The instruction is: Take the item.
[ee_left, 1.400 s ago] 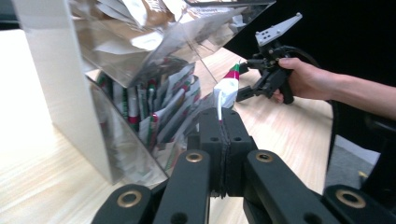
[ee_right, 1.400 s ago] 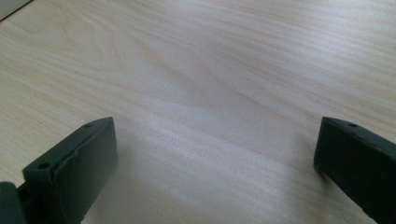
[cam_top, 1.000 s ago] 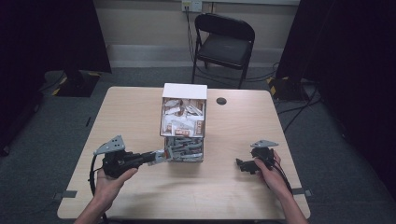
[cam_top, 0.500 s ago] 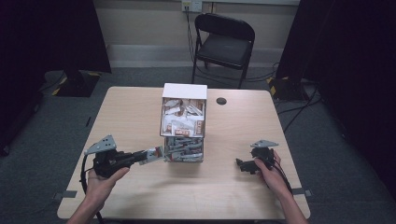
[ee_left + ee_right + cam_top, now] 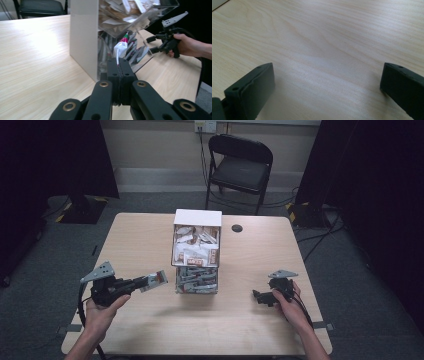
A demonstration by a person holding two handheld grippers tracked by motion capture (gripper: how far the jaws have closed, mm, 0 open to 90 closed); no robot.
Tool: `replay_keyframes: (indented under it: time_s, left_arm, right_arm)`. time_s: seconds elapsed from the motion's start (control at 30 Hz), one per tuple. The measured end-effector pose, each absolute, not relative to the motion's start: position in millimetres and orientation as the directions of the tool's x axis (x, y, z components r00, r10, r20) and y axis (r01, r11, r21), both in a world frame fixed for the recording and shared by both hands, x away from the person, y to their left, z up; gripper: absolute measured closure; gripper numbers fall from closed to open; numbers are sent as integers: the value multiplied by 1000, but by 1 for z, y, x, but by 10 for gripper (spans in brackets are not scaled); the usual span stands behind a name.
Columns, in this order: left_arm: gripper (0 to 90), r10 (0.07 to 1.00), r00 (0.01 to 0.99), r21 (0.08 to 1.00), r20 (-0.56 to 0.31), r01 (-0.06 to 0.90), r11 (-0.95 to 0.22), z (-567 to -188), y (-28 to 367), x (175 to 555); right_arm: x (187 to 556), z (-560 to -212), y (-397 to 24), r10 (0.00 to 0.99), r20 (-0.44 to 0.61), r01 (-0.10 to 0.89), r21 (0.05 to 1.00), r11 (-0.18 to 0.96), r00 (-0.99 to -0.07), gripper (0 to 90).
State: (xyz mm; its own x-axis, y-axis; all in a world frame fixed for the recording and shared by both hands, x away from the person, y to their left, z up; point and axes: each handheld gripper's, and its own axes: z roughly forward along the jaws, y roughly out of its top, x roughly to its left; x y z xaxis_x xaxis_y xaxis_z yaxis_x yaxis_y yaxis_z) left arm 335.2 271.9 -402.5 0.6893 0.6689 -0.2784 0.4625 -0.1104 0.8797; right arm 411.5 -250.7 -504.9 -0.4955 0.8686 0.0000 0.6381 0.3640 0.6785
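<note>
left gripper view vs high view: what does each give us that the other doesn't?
Left gripper view alone: the jaws pinch the packet by its thin sealed edge, and the red-and-green print at its far end is readable.

High view alone: the chair behind the table, the round hole in the tabletop, and the white sachets in the dispenser's upper bin.

Both: the left gripper shut on the packet just left of the clear dispenser, and the right gripper held in the other hand.

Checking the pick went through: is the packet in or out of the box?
Out. The left gripper pinches the packet clear of the box.
</note>
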Motion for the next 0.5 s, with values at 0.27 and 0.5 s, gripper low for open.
replay_keyframes:
  time_s: [0.27, 0.5]
  left_arm:
    - [896, 701, 662, 874, -266, 472, -114, -402, 284, 343]
    - [896, 732, 630, 864, -259, 491, -116, -404, 296, 356]
  right_arm:
    - [412, -505, -251, 869, 0, 638, 678, 364, -495, 0]
    - [412, -505, -251, 868, 0, 638, 678, 364, -496, 0]
